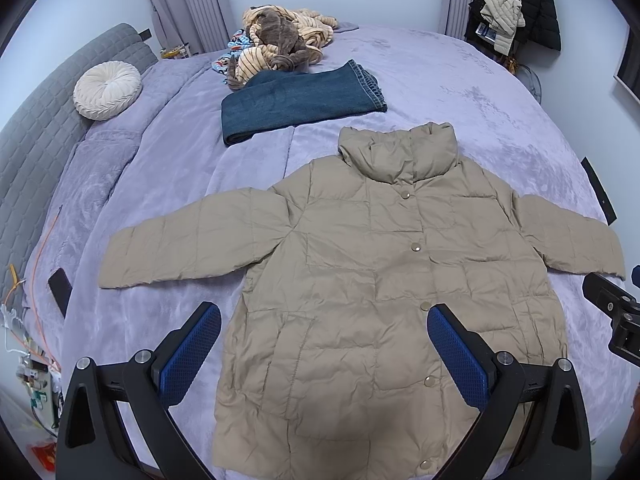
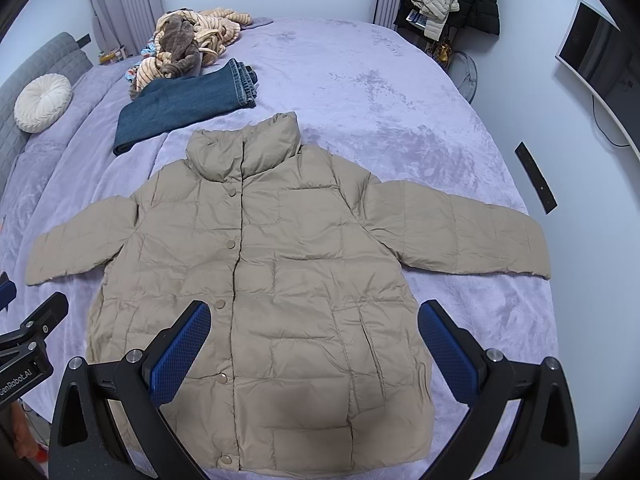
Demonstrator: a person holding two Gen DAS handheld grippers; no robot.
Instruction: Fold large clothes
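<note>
The left hand-held gripper [image 1: 324, 344] hangs over the lower front of the beige puffer jacket [image 1: 360, 280], its blue-padded fingers [image 1: 190, 356] spread wide and holding nothing; the right hand-held gripper [image 2: 314, 340] hangs likewise over the jacket's hem half, also spread wide with nothing between its pads. The jacket lies flat, front up and snapped shut, sleeves out to both sides, on the lavender bed [image 1: 460, 92]. Beyond its collar lie folded jeans [image 1: 300, 100], then a heap of striped clothes [image 1: 280, 36].

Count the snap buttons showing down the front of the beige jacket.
5 on the beige jacket: below the collar, chest, waist, lower front, hem. The collar fold may hide another.
</note>
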